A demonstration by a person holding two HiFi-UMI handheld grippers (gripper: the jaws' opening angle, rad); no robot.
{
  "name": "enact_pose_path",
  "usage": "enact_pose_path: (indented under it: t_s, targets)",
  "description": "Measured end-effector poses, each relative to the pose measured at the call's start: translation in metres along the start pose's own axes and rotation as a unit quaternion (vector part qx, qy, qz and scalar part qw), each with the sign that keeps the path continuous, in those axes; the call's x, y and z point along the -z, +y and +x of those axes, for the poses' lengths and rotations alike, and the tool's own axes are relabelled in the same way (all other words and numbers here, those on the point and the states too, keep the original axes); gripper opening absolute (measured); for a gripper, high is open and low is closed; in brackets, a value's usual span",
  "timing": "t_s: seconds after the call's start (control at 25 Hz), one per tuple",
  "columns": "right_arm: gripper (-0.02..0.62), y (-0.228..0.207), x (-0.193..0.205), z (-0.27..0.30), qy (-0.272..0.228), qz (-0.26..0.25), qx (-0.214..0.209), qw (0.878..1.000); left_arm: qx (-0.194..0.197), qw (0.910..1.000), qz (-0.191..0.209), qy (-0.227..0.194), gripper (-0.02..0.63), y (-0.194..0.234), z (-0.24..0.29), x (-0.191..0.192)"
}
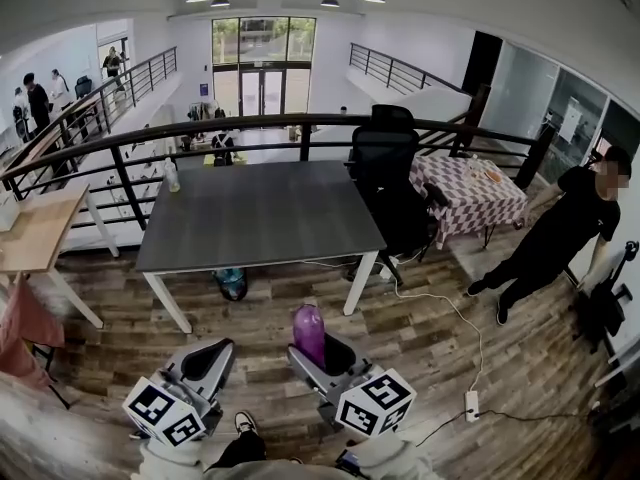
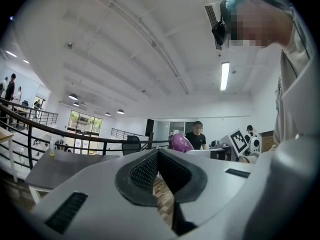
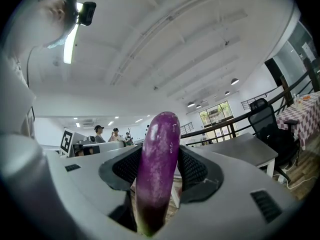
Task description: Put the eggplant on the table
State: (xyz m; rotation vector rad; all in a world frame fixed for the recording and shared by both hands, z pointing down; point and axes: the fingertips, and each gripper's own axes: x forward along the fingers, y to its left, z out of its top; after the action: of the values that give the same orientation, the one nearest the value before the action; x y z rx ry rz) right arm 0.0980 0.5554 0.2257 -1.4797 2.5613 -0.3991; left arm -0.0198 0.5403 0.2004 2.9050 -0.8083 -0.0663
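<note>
A purple eggplant stands upright between the jaws of my right gripper, which is shut on it. In the right gripper view the eggplant fills the gap between the black pads. My left gripper is beside it on the left, shut, and holds nothing; its pads meet at the tip. The eggplant also shows from the left gripper view. The grey table stands ahead across the wooden floor, apart from both grippers.
A black office chair stands at the table's right end, with a checked-cloth table and a person in black beyond. A bottle is on the table's far left corner. A bag lies underneath. A power strip lies on the floor.
</note>
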Motion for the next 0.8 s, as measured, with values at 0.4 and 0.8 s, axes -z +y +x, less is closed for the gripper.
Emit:
enact_pose_path:
  t_s: [0.4,0.8]
  targets:
    - [0.229,-0.031,-0.008,0.048,0.008,-0.015,0.022,1.0,0.026,0.9995,-0.007,-0.018,0.0,0.055,0.048,-0.01]
    - [0.229,-0.07,-0.027,0.153,0.007,-0.012,0.04,0.999,0.04,0.9992,-0.005,-0.004,0.0,0.168,0.089,-0.02]
